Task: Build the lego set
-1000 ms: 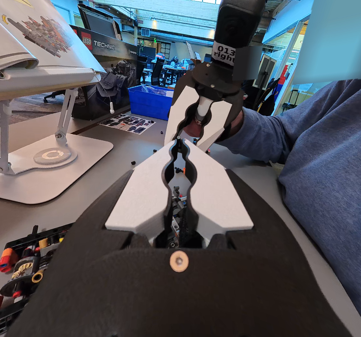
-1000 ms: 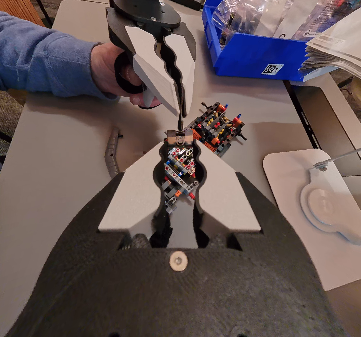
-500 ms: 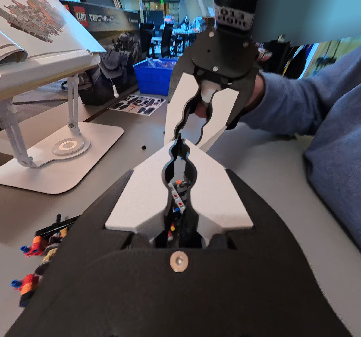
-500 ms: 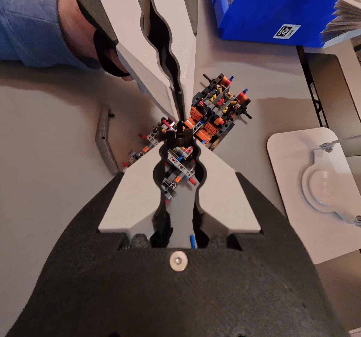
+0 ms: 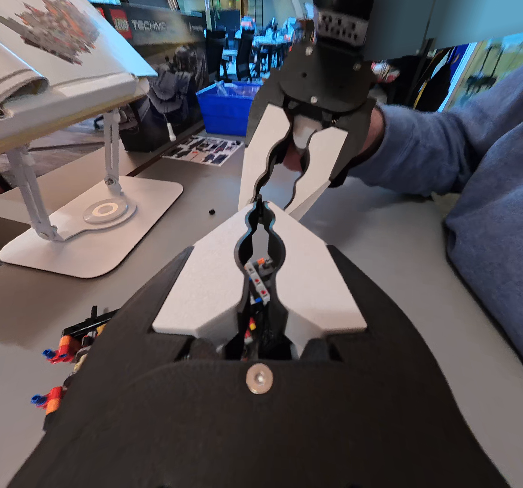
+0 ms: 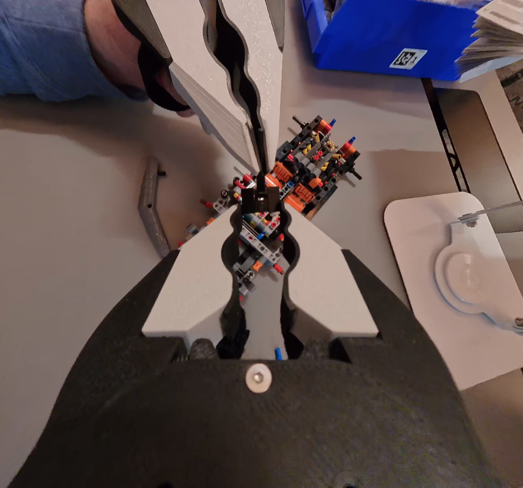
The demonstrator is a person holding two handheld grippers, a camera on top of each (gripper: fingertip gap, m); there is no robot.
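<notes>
Below, we see the left gripper point(image 6: 261, 167) with jaws pinched on a thin black axle point(image 6: 261, 146), whose tip meets the small black-and-grey brick piece point(image 6: 260, 198) clamped in the right gripper point(image 6: 259, 201), above the multicoloured lego assembly point(image 6: 314, 163) on the grey desk point(image 6: 70, 219).

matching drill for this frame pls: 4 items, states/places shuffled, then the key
Items
1. left gripper
2. right gripper
3. blue bin
4. bent grey beam

Places or states
A. lying loose on the table, left of the builds in the right wrist view
B. shut on a thin black axle, tip down
C. far edge of the table, bags inside
D. shut on a small black piece, over the small build

Pairs: 1-B, 2-D, 3-C, 4-A
</notes>
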